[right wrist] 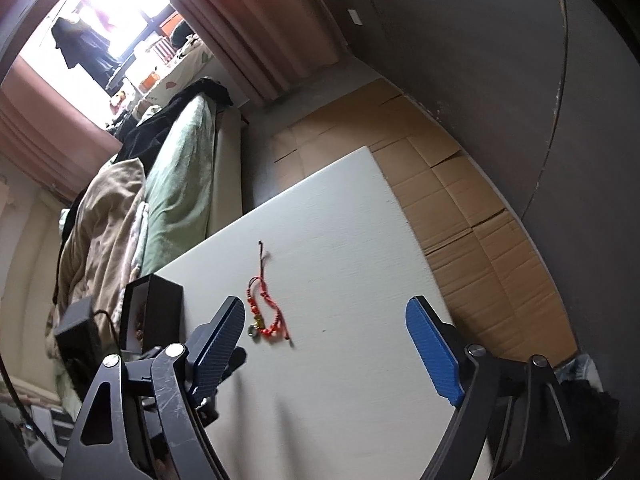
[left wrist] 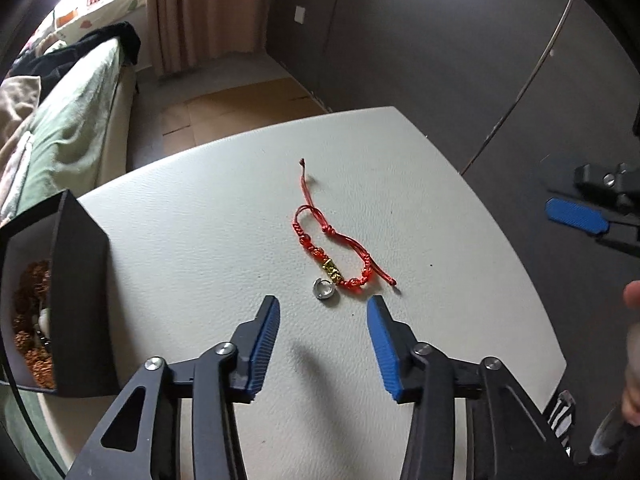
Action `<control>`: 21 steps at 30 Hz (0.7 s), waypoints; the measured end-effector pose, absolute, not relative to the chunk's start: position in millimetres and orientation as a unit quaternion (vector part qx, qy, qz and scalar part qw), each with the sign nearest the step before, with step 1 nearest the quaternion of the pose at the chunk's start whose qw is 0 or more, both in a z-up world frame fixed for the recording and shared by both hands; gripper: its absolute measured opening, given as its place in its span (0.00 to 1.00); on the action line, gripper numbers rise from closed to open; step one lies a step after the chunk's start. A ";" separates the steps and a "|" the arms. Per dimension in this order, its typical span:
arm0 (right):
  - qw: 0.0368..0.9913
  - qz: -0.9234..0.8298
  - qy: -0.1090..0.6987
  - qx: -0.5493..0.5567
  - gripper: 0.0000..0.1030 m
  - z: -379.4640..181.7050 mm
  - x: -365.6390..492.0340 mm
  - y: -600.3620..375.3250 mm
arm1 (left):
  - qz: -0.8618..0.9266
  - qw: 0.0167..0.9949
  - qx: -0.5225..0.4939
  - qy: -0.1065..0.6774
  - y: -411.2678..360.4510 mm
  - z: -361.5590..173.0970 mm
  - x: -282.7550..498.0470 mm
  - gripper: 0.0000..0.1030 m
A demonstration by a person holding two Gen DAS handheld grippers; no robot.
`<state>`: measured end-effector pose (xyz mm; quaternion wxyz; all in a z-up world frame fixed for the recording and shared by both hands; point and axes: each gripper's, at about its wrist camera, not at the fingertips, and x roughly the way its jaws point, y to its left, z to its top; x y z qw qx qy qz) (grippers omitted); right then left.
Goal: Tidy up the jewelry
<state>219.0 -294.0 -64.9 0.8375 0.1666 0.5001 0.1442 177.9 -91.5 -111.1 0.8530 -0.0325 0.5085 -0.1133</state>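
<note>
A red cord bracelet [left wrist: 340, 246] with a gold bead lies on the white table [left wrist: 208, 240]. A small silver ring [left wrist: 325, 289] lies beside its gold bead. My left gripper [left wrist: 323, 306] is open and empty, its fingertips just short of the ring and either side of it. A black open box [left wrist: 60, 300] holding brown beads stands at the table's left edge. In the right wrist view the bracelet [right wrist: 266, 312] and ring [right wrist: 253, 332] lie ahead left, near the box [right wrist: 150, 312]. My right gripper [right wrist: 325, 312] is open and empty above the table [right wrist: 360, 260].
The right gripper's blue finger [left wrist: 574, 216] shows off the table's right side. A bed with green and tan bedding [right wrist: 160, 192] stands left of the table. Cardboard sheets [right wrist: 460, 200] cover the floor beyond. A dark wall is behind.
</note>
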 end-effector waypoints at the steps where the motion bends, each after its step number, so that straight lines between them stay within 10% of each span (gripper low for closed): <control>1: 0.838 0.142 0.500 0.168 0.81 -65.3 220.0 -296.7 | -0.114 0.853 -0.031 0.509 -92.8 -112.9 179.1 0.40; 21: 0.832 0.150 0.508 0.166 0.80 -71.5 228.6 -295.3 | -0.088 0.864 -0.018 0.495 -83.4 -111.3 188.5 0.13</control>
